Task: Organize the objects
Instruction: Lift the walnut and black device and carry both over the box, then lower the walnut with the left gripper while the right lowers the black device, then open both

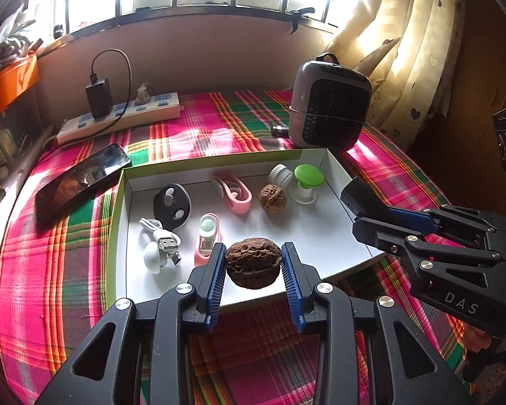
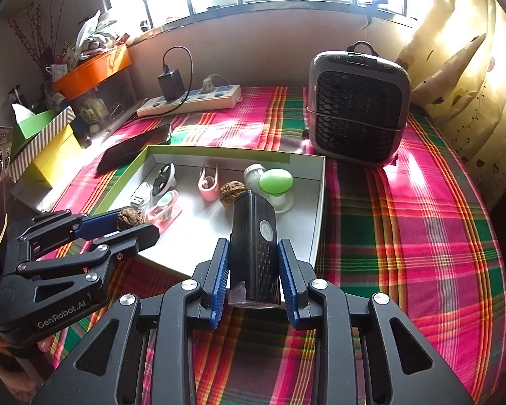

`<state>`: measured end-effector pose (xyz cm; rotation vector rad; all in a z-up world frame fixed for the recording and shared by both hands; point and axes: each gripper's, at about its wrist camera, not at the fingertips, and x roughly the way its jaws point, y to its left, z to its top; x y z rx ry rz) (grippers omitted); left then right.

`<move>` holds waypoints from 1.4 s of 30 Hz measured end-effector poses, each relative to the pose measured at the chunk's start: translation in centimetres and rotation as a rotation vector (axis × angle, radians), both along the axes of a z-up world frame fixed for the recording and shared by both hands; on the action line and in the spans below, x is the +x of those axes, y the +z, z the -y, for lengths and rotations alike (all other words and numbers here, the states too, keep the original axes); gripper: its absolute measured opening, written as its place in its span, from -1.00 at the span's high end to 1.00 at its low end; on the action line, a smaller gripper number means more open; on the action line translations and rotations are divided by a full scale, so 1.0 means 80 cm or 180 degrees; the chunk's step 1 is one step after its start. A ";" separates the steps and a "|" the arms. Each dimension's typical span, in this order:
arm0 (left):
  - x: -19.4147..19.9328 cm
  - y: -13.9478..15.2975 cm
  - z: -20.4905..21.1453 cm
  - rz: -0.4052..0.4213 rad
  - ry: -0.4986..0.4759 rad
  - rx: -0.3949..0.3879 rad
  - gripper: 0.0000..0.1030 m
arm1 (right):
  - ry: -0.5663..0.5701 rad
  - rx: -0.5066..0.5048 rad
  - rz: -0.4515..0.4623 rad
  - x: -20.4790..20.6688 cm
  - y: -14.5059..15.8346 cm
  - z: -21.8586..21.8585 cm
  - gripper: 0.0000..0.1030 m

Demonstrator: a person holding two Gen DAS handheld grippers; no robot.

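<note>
**Two grippers, each loaded, at the near edge of the tray**

Item 1: left gripper [image 1: 253,263]. Blue ribbed pads clamped on a large walnut [image 1: 253,262], one pad on each flank. The nut sits squarely between the fingertips, over the near part of the white tray [image 1: 334,165]; whether it touches the tray floor cannot be told.

Item 2: right gripper [image 2: 253,263]. Fingers closed on a black rectangular device [image 2: 254,249] with a round button on its upper face, held lengthwise so that it projects toward 12 o'clock beyond the fingertips, over the tray's near right part. In the left wrist view this gripper enters from 3 o'clock.

Item 3: tray contents, left wrist view. Second, smaller walnut [image 1: 272,198] at 12 o'clock from the held nut, well apart from it. Green-topped white object [image 1: 307,182] at 1 o'clock, with a white bottle [image 1: 281,175] just beside it. Pink clip [image 1: 234,194] toward 11 o'clock. Pink-and-mint roller [image 1: 207,236] just beside the left finger at 10 o'clock. Black disc [image 1: 172,206] and white USB cable [image 1: 162,241] farther out at 10 o'clock.

Item 4: surroundings. Plaid cloth [image 1: 50,270] under the tray; phone [image 1: 81,180] touching the tray's far left corner; power strip [image 1: 118,118] at 11 o'clock; small grey heater [image 1: 330,104] at 1 o'clock.
</note>
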<state>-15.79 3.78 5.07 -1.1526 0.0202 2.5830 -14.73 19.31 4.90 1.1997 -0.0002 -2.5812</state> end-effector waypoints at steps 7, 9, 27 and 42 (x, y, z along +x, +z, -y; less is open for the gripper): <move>-0.018 -0.011 -0.008 0.0069 -0.0037 -0.0018 0.39 | -0.0044 -0.0016 0.0159 -0.027 -0.015 -0.001 0.42; -0.022 -0.016 -0.009 0.0098 -0.0049 -0.0030 0.39 | -0.0049 -0.0009 0.0186 -0.032 -0.019 -0.002 0.42; -0.039 -0.041 -0.014 0.0210 -0.0030 -0.0116 0.39 | 0.0020 0.0026 0.0296 -0.048 -0.034 0.005 0.42; -0.042 -0.050 -0.013 0.0284 -0.0005 -0.0108 0.39 | 0.0098 0.0221 0.0325 -0.054 -0.040 0.016 0.41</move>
